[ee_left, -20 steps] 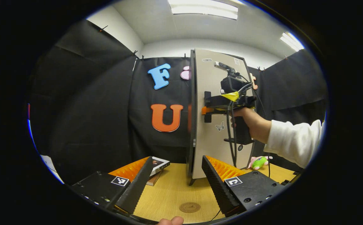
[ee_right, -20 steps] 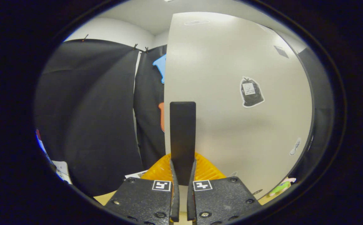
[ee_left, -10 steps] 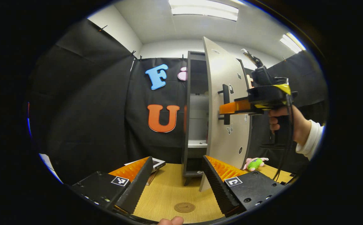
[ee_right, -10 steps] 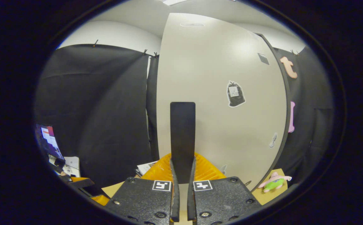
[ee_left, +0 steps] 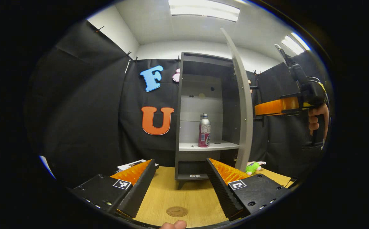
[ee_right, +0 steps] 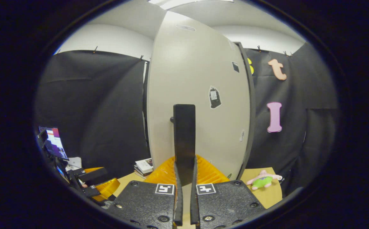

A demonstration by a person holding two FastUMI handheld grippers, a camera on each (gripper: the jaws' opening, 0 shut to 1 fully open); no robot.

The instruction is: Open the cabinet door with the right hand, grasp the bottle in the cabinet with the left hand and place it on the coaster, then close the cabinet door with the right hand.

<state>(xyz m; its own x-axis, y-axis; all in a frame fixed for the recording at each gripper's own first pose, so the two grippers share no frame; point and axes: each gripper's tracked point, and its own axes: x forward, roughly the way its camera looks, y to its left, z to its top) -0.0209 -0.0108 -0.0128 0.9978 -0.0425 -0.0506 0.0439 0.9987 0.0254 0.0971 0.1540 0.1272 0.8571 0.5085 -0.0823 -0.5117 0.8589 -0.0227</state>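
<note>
My right gripper (ee_right: 184, 178) is clamped on the door handle (ee_right: 184, 136); my left gripper (ee_left: 179, 181) gapes wide. Reaching toward twelve o'clock, I might topple the bottle (ee_left: 204, 131).

I am working in a staged recording booth set up inside an office-like room, not a real home. Black cloth (ee_left: 86, 108) hangs all round as walls, pinned along its top edge, and above it I see plain white room walls and a white ceiling with long fluorescent light panels (ee_left: 203, 7). A tall grey cabinet with a pale door (ee_left: 203, 105) stands alone on a light wooden tabletop (ee_left: 184, 197), backed against the cloth. Left of the cabinet a lit computer monitor (ee_right: 53, 143) sits at the booth's edge.
</note>
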